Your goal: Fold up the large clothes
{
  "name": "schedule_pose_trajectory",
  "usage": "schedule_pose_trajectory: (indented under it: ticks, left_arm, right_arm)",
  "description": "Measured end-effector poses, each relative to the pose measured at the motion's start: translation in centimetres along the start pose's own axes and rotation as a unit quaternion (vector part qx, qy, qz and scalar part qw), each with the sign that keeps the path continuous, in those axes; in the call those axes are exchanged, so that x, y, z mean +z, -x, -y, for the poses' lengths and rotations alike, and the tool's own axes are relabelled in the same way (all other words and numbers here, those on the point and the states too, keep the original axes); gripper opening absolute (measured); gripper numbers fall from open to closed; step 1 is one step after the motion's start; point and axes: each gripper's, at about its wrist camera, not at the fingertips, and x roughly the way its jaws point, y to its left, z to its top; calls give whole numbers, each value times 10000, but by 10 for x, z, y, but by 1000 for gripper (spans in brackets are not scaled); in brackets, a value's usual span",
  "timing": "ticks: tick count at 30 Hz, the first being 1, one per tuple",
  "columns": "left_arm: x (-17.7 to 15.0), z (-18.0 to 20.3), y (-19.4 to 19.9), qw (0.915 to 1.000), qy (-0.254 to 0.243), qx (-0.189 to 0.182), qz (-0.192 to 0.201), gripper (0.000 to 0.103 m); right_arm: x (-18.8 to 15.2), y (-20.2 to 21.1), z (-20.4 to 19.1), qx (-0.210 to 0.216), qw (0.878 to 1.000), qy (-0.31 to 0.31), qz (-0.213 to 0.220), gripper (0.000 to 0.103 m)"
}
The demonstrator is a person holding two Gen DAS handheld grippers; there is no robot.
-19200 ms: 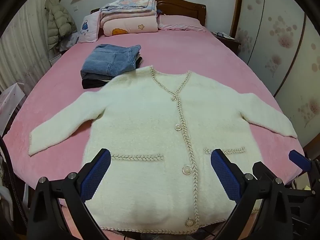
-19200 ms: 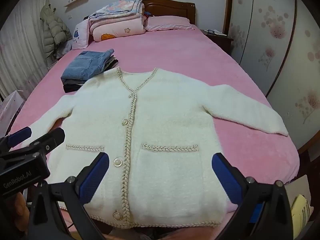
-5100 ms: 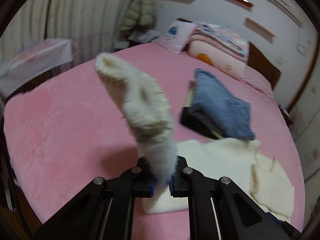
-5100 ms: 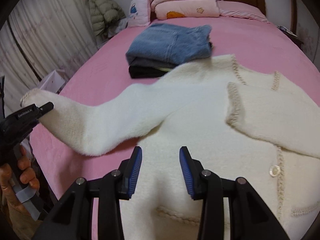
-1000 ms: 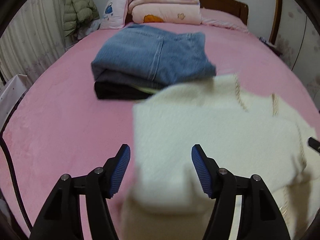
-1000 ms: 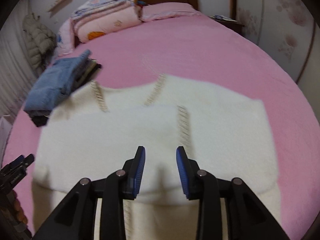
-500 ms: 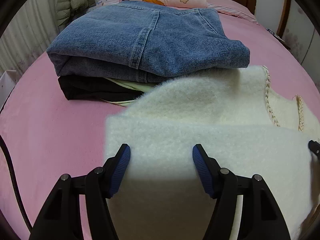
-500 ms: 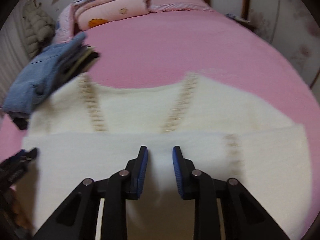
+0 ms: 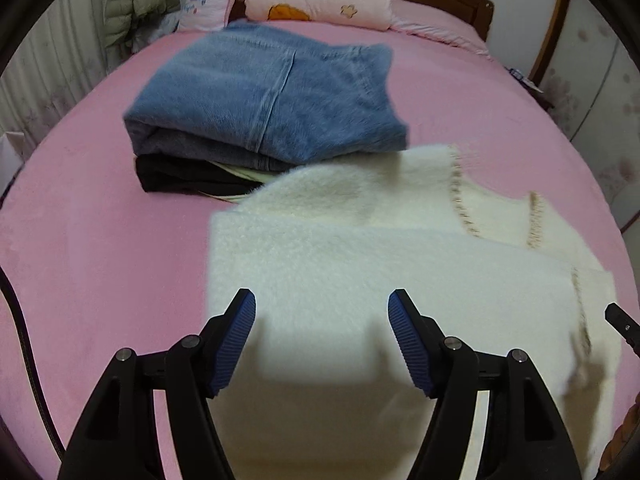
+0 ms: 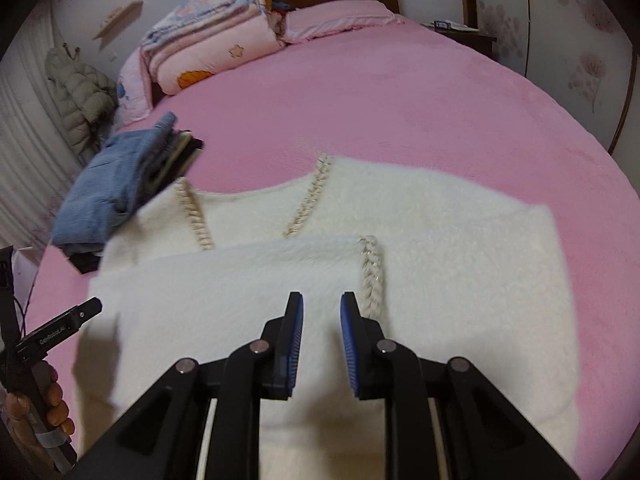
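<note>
Left wrist: spread left tongs (image 9: pixel 322 318) and their shadow hide cardigan's (image 9: pixel 360 256) hem.

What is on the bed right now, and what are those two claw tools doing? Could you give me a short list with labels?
surface: pink bed
garment being folded: cream cardigan, both sleeves folded across its front
neighbouring pile: folded jeans on top of dark clothes, touching the cardigan's shoulder
head of bed: stacked quilts
left gripper: jaws wide and just been opening, over the cardigan, nothing gripped
right gripper: jaws narrow and just been closing, a gap remains, nothing gripped
</note>
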Motion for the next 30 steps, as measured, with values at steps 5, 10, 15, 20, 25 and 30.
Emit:
schedule_pose_trajectory:
  ticks: [5,10,15,20,25,30]
  left_arm:
    - [-19,19,84,9980,-291,-50,560,95]
    - [-42,20,159,9951,-321,-368,858,102]
    - [-75,15,224,9904,-227,-578,1232,102]
    - [-100,11,273,9866,-101,-610,1512,102]
    - [-127,6,317,9827,49,-517,1776,102]
    - [-142,9,339,9840,-152,-345,1741,102]
  right_arm:
    - [-24,58,-4,330,9994,2,63,19]
    - [-51,119,-7,564,9982,35,221,19]
    - [-74,171,-14,667,9964,188,479,19]
    - [-97,216,-12,745,9947,291,645,19]
    - [-115,252,-4,780,9931,327,809,21]
    - [-131,281,6,770,9918,284,975,29]
